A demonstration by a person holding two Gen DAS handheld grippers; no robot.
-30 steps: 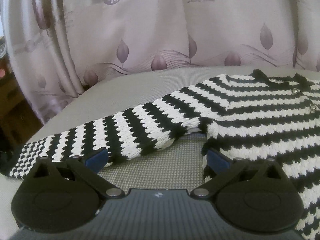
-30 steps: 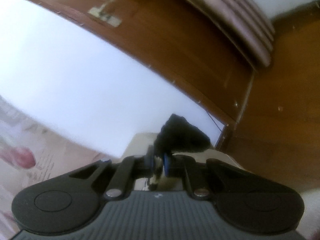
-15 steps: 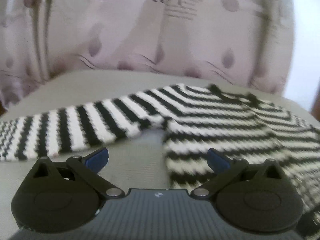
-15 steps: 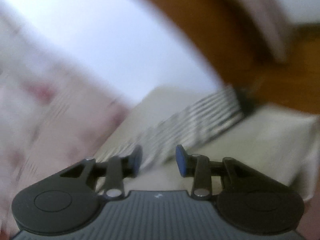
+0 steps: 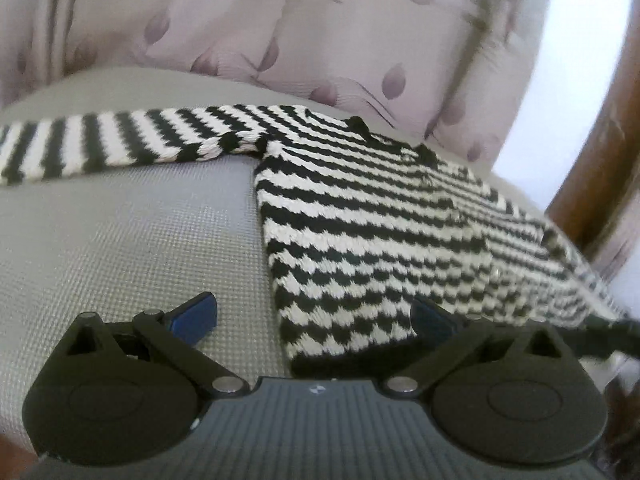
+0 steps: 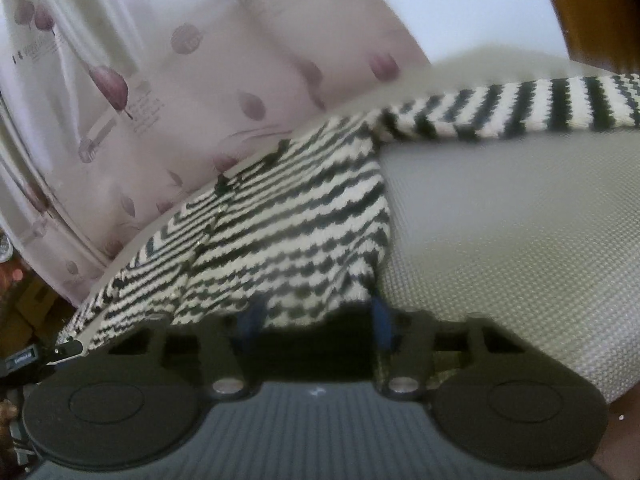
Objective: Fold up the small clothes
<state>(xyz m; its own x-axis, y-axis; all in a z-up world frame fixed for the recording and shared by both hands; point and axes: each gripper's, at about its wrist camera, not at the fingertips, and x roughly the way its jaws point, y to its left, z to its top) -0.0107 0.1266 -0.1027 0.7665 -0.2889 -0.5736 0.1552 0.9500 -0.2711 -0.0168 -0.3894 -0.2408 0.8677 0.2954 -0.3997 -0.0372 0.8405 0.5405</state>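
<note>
A black-and-white striped knit cardigan [image 5: 380,216] lies flat on the grey textured table top [image 5: 140,240], one sleeve [image 5: 100,144] stretched out to the left. My left gripper [image 5: 316,316] stands wide at the lower left hem corner; its jaws are closing, the corner lies between them, and the pads do not press on it. In the right wrist view the cardigan [image 6: 288,232] fills the middle and its other sleeve [image 6: 520,108] runs off to the right. My right gripper [image 6: 316,320] straddles the black hem edge; its jaws are closing, with a gap still showing beside the cloth.
A pale curtain with purple leaf prints [image 5: 320,40] hangs just behind the table's far edge. A brown wooden frame [image 5: 600,140] stands at the right. Bare grey table top [image 6: 520,240] lies beside the cardigan. Dim clutter [image 6: 16,280] shows past the table's left end.
The left gripper swung from the armpit area to the hem corner. The right gripper, earlier shut on dark cloth, let go, opened and swung down to the cardigan's hem.
</note>
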